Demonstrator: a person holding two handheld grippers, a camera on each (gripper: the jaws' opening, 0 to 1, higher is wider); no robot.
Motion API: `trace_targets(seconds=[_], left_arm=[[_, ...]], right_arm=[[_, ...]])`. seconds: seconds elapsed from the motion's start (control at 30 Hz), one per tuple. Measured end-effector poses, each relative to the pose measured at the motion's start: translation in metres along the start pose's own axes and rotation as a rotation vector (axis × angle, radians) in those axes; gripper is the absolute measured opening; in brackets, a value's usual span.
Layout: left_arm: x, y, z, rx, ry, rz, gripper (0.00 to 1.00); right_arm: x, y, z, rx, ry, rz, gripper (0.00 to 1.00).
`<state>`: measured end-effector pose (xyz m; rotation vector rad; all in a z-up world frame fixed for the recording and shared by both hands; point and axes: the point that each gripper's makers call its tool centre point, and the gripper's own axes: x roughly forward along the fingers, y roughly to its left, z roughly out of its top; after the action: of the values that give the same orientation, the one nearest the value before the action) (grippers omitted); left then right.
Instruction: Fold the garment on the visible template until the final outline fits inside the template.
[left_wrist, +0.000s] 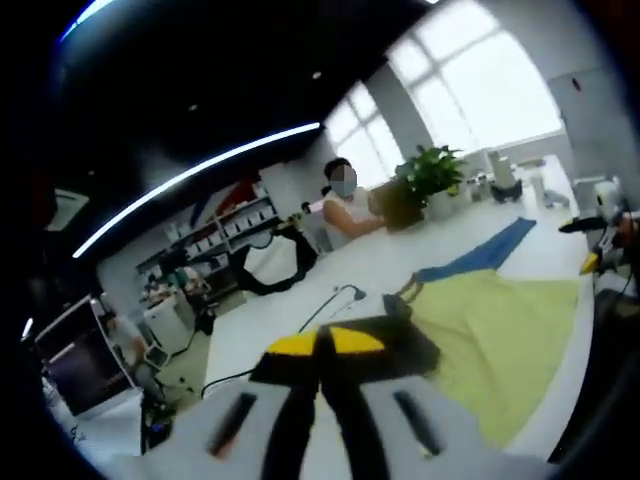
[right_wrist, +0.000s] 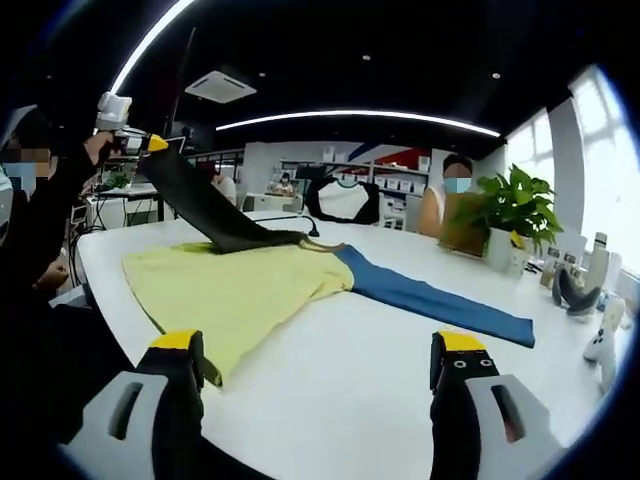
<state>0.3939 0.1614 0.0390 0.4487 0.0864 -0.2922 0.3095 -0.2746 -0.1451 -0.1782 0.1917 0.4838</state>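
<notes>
I am holding my left gripper up high at the table's left end, its yellow-tipped jaws pressed together on an edge of the dark garment; the right gripper view shows the cloth hanging taut from those jaws in a long slant down to the table, where its lower end is resting on the far edge of the yellow cloth. In the left gripper view the same dark cloth is bunching right at my closed fingertips, with the yellow cloth spreading beyond it.

My right gripper is hovering low over the bare white tabletop, jaws spread wide and holding nothing, just beside the yellow cloth's near corner.

A blue cloth is lying flat, touching the yellow one's right edge and stretching away from it across the table.

A pot is standing at the far right of the table with a leafy plant growing in it. A masked person is sitting just behind it.
</notes>
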Motion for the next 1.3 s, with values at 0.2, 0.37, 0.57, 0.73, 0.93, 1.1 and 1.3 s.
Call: trace_targets(seconds=[0.2,0.37,0.57,0.73,0.93,1.1,1.3], left_arm=[[0.006,0.027,-0.002,0.014,0.027,0.056,0.03],[0.014,0.051,-0.009,0.035,0.062,0.102,0.03],[0.023,0.08,-0.023,0.046,0.104,0.155,0.03],[0.037,0.11,-0.038,0.044,0.156,0.199,0.03],[0.051,0.129,-0.05,0.009,0.188,0.21,0.03],[0.056,0.138,-0.072,-0.014,0.245,0.222,0.03],[0.058,0.149,-0.095,-0.027,0.288,0.249,0.03]], right_arm=[[0.001,0.0,0.0,0.002,0.002,0.003,0.97],[0.002,0.001,0.001,-0.001,0.002,0.008,0.97],[0.002,0.002,-0.002,0.005,0.01,0.016,0.96],[0.001,0.004,0.001,0.001,0.007,0.017,0.96],[0.002,0.004,0.004,0.01,0.003,0.014,0.97],[0.002,0.006,0.003,0.001,0.006,0.025,0.97],[0.002,0.009,0.001,0.003,0.011,0.029,0.97]])
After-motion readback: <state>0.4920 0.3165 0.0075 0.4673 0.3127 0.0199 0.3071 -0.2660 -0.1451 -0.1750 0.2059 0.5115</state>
